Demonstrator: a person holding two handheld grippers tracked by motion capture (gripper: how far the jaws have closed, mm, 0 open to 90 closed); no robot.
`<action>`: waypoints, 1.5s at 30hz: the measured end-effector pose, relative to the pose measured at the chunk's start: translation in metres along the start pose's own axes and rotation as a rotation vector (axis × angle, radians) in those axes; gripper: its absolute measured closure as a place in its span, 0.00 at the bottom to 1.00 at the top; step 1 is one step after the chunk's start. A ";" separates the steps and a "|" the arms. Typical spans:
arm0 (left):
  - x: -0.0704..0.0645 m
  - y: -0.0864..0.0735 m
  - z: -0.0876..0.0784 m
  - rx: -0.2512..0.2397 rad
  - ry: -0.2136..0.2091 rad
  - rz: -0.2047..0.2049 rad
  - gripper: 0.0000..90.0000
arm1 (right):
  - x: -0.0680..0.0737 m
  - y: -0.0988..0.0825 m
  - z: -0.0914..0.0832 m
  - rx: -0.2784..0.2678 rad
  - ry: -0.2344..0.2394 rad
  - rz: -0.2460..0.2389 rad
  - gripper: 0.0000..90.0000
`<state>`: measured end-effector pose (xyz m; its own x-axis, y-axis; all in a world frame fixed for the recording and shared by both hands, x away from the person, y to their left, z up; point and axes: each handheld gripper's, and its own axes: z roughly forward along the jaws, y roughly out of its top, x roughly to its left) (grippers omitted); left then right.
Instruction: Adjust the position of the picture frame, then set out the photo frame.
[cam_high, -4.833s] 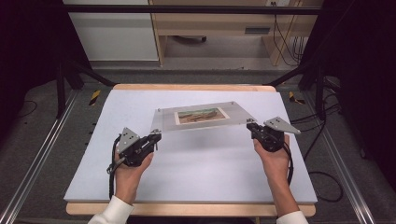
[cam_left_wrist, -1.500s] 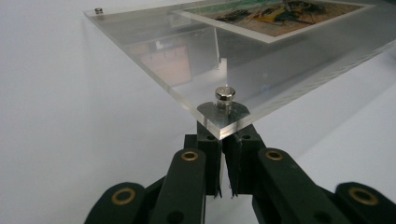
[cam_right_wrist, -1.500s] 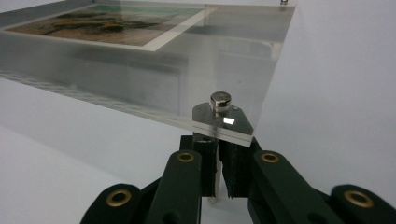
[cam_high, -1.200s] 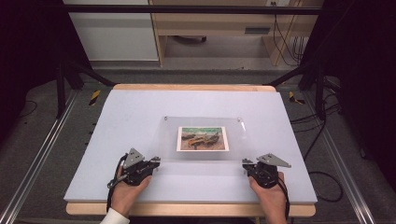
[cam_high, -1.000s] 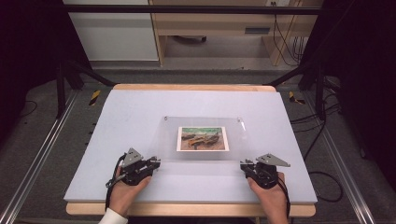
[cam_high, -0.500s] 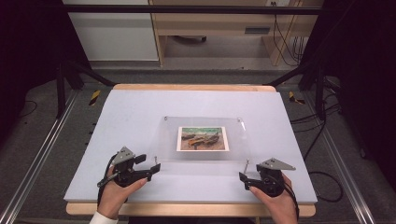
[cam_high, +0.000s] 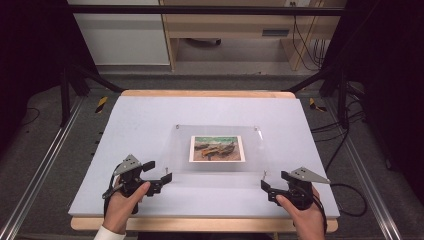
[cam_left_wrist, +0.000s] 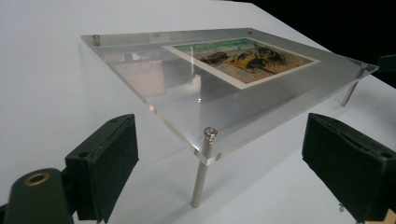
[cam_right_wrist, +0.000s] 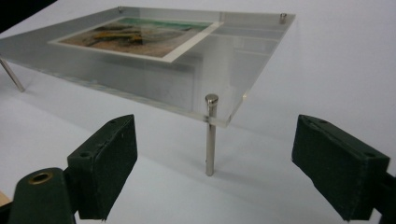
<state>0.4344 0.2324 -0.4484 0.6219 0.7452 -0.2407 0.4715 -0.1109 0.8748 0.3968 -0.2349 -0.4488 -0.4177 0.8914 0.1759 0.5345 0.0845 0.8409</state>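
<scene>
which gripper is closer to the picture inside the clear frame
Left. The left gripper sits at the clear frame's near-left corner, a short way from the picture. The right gripper is off the near-right corner, farther from it. Both have open jaws, just opened.

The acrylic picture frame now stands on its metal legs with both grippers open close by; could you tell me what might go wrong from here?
1. The left gripper has a corner leg between its open jaws; a sideways pull-out could knock it and slide the acrylic picture frame.
2. The right gripper brackets its near leg likewise.
3. The frame rests on thin pins on the white table, so a bump may tip it.
</scene>
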 end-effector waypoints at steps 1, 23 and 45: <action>0.000 0.001 -0.001 0.007 0.010 0.012 0.11 | 0.000 0.001 -0.001 -0.007 -0.001 -0.001 0.16; 0.011 0.048 0.037 0.191 0.014 0.042 0.10 | -0.020 0.069 0.039 0.136 0.060 -0.016 0.17; 0.016 0.032 0.041 0.228 0.001 -0.067 0.23 | -0.023 0.049 0.060 0.214 0.169 0.083 0.20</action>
<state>0.4855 0.2136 -0.4412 0.5839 0.7565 -0.2945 0.6406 -0.2064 0.7396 0.4765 -0.2251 -0.4421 -0.4734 0.8136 0.3376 0.7071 0.1225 0.6964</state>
